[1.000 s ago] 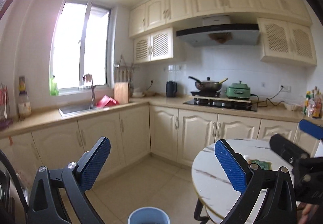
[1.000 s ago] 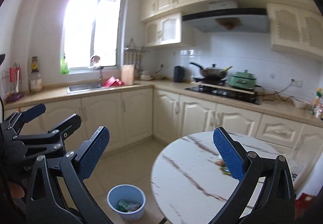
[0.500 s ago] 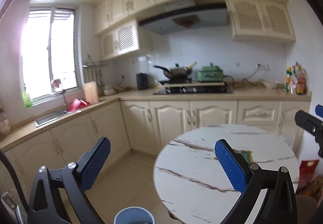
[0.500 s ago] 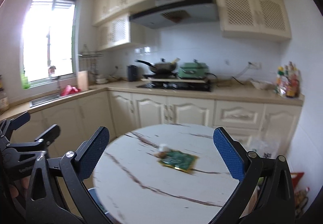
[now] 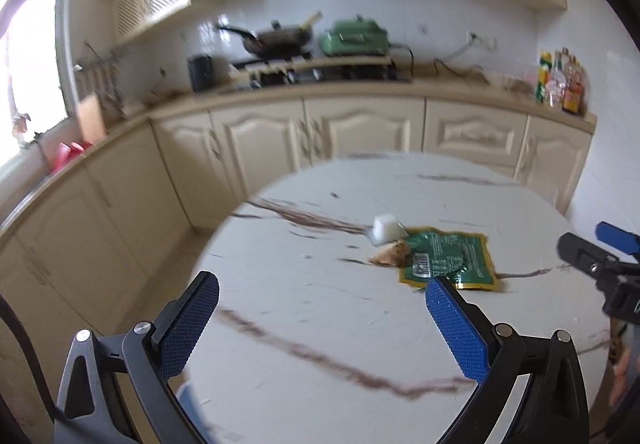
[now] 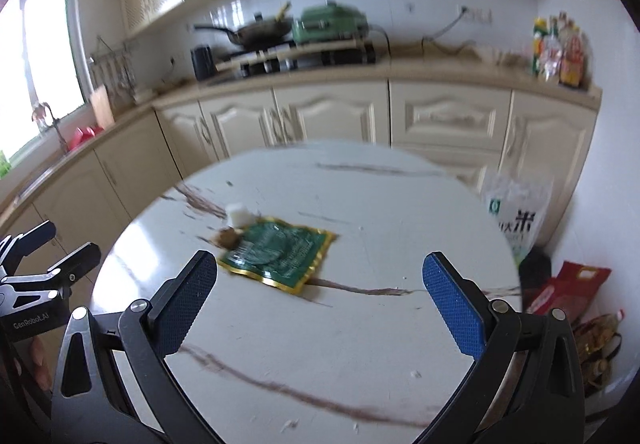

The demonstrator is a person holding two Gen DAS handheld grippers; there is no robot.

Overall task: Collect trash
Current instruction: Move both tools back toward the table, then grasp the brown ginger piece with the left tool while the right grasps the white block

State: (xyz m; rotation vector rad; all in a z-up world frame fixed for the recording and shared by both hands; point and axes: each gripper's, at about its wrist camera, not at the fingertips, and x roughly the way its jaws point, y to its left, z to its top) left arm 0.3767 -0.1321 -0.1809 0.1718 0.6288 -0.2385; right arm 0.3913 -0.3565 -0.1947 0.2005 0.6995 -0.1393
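1. The round marbled bench (image 5: 320, 308) fills the lower middle of both views. Its far rim curves across mid-frame, with cabinets (image 5: 360, 132) beyond; its left rim falls away to the floor at lower left. Most of the top is bare, with open room on all sides of the trash.
2. Left gripper (image 5: 320, 318): jaws wide apart, empty, over the near part of the bench. The green wrapper (image 5: 448, 258) lies just beyond the tip of its right-hand jaw, right of frame centre.
3. Right gripper (image 6: 320, 294): jaws wide apart, empty. In its view the wrapper lies just beyond the left-hand jaw, left of centre.
4. Trash count: one wrapper, one white cup (image 5: 387, 226) and one brown scrap (image 5: 390, 255), clustered and touching at the wrapper's far left corner.
5. Bags (image 6: 516, 212) stand on the floor at the right edge of the right view.
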